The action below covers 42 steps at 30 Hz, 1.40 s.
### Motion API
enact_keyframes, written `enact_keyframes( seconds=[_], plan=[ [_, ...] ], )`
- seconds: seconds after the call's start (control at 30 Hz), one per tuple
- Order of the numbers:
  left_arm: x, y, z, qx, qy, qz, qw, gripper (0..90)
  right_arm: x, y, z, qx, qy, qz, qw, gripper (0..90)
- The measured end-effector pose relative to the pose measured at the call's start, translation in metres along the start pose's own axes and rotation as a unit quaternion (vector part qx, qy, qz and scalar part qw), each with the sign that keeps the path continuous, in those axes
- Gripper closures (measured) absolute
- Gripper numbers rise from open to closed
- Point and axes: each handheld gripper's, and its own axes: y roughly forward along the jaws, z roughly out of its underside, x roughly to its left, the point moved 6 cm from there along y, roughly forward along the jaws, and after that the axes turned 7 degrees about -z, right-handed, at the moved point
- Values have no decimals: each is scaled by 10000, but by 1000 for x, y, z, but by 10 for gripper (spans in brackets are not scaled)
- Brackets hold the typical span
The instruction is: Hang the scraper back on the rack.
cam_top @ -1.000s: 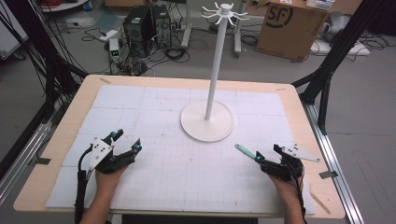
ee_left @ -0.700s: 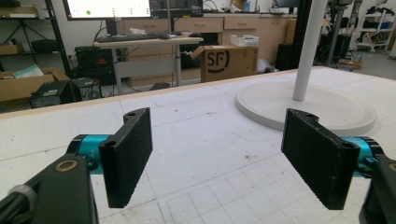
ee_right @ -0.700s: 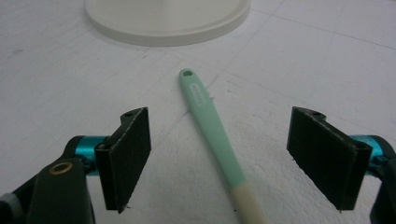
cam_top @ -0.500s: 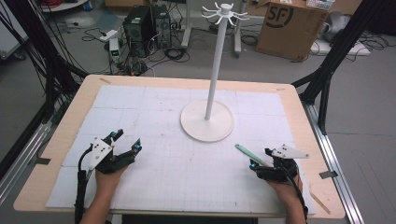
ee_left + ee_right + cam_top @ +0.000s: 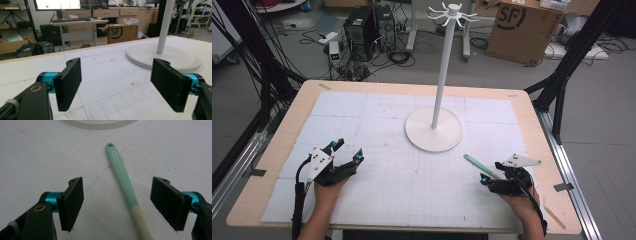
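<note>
Two pairs of tongs sit low at the near edge of the worktop as we look down from the high view: the left tongs near the left front corner, the right tongs near the right front, well apart from each other. Between and beyond them stands a white stand with a round base, a tall pole and a ring of hooks at the top. From above we see a mint-green utensil handle lying on the white mat, slanting from the right tongs toward the base, but not how the jaws stand around it. The right gripper view settles that: the handle lies flat between the two black jaws, its holed tip pointing toward the base rim, and turns cream-coloured where it nears the camera. The jaws have just been closing, yet both pads are clear of the handle, so the right tongs are released, nothing gripped. The left gripper view shows the left tongs spread wide over bare mat, grasping nothing, with the stand's base ahead to their right.
</note>
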Motion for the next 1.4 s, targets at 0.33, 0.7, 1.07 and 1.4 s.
enact_keyframes(
  seconds=[0.33,0.7,1.07,1.4],
  plan=[
    [0,0,0,13,9,-1,10000,255,1,-4,1,307,-56,-133,9994,291],
    [-1,0,0,33,11,3,10000,256,-2,-6,-3,588,-43,-229,9980,303],
    [-1,0,0,31,27,4,10000,256,-7,-3,-1,981,83,-207,9949,314],
    [-1,0,0,32,27,8,10000,256,-10,-4,-3,1729,163,-239,9845,312]
  ],
)
